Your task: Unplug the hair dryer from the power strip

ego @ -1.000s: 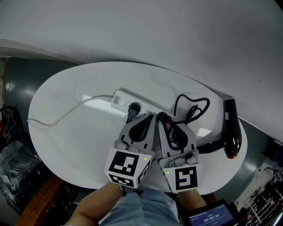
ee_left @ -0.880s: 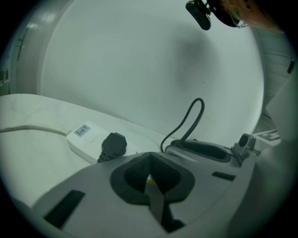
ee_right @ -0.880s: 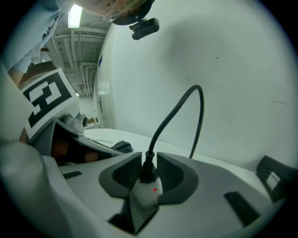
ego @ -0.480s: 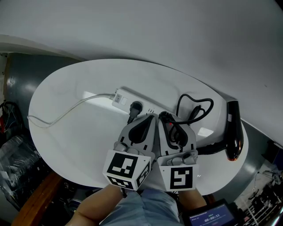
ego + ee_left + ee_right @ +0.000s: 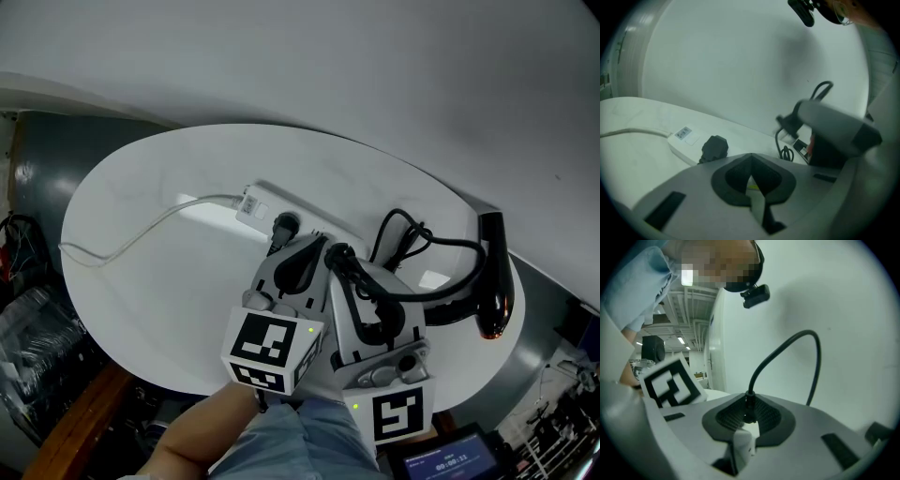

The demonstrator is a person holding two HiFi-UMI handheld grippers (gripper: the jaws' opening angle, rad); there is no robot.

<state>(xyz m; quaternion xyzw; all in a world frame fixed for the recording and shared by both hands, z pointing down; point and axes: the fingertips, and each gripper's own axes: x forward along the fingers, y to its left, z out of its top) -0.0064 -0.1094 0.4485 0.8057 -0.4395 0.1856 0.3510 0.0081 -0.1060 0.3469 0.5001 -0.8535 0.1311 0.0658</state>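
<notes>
1. A thin white cable runs in from the left across the white oval table to the long white plastic power strip.
2. A chunky black plug sits seated in the strip near its cable end. It isn't the one in the claw.
3. The left claw is clenched with nothing visibly gripped. Its tip is down at the strip, just right of that seated plug. Can't tell whether it actually bears on the strip.
4. The right claw has just been closing its jaws and is now clamped on the dryer's small black plug. The black cord arches up out of the tip. In the left gripper view the plug looks lifted clear of the strip, so I'd call the pull essentially done.
5. The glossy black hair dryer lies at the table's far right near the edge, well apart from the strip. Its cord loops between it and the right claw.
6. Handling, as I judge it:
   - The plug is light, rigid moulded plastic, so grip its body across the flat sides. Don't grip the cord.
   - The cord is rubbery and springy, and it will drag and recoil.
   - The dryer is the heavy end, smooth-shelled and near the edge, so a hard tug on the cord could slide it off.
   - The strip is light and will slide unless it is pinned.
</notes>
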